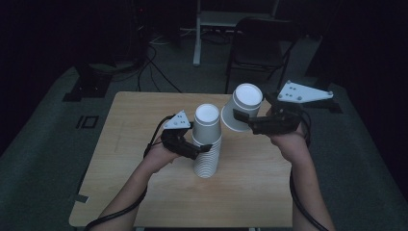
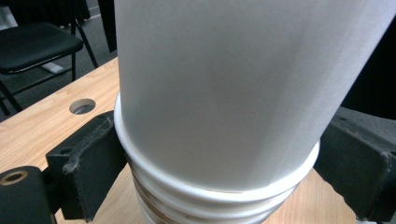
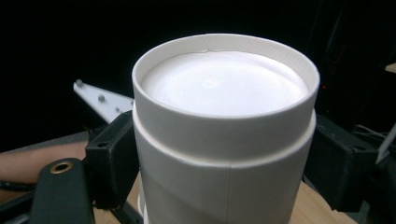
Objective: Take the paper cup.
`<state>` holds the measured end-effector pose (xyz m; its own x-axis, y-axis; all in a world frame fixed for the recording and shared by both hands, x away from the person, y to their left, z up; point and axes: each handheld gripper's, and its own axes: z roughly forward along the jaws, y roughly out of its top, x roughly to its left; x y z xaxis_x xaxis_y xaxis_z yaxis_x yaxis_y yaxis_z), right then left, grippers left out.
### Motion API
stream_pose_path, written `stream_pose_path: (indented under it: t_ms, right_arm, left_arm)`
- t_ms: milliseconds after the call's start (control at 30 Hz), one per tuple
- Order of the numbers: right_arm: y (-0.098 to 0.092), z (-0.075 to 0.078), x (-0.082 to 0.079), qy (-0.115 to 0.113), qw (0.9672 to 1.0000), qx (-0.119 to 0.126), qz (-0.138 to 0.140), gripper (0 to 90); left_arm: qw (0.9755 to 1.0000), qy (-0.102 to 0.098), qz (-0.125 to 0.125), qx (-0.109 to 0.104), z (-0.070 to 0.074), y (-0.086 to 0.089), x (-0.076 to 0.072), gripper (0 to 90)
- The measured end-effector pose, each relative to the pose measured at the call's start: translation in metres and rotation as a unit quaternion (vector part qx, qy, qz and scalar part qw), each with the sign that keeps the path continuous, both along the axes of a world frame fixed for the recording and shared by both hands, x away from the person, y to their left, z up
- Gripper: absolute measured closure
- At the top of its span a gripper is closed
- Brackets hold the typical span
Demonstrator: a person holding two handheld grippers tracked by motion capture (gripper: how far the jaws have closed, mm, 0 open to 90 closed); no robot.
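1. Left gripper (image 1: 195, 146) clamps its jaws on the stack (image 1: 207, 144) of inverted cups, standing near the middle of the tabletop (image 1: 144, 144).
2. Right gripper (image 1: 243, 120) grips a single cup (image 1: 243, 108) tilted in the air, just beside the stack's top, toward the far edge.
3. Risk: a sideways knock from the cup could tip the tall stack; a hard squeeze may dent the cup's thin wall.
4. Beyond the far edge: a chair (image 1: 262, 43), well apart. Nothing blocks the way.
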<state>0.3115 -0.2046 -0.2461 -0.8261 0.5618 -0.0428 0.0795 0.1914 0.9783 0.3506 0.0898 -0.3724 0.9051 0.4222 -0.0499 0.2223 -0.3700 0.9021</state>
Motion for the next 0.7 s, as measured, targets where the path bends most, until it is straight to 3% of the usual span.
stream_pose_path:
  t_ms: [267,400,467,700]
  right_arm:
    - [-0.011,-0.021,-0.009,0.008,0.9999,-0.007,-0.003,19.8]
    - [-0.016,-0.029,-0.011,0.010,0.9999,-0.003,-0.005,19.8]
    - [-0.017,-0.033,-0.013,0.011,0.9999,-0.001,-0.005,19.8]
    - [-0.020,-0.045,-0.017,0.016,0.9999,0.001,-0.006,19.8]
  left_arm:
    - [1.0000,0.002,-0.002,0.004,0.002,0.001,0.002,6.0]
    - [0.9999,0.010,0.000,-0.013,0.005,0.004,0.001,4.9]
    - [0.9998,0.006,0.005,-0.020,0.007,0.007,0.000,4.9]
    - [0.9998,-0.011,0.013,-0.013,0.011,0.021,-0.012,5.0]
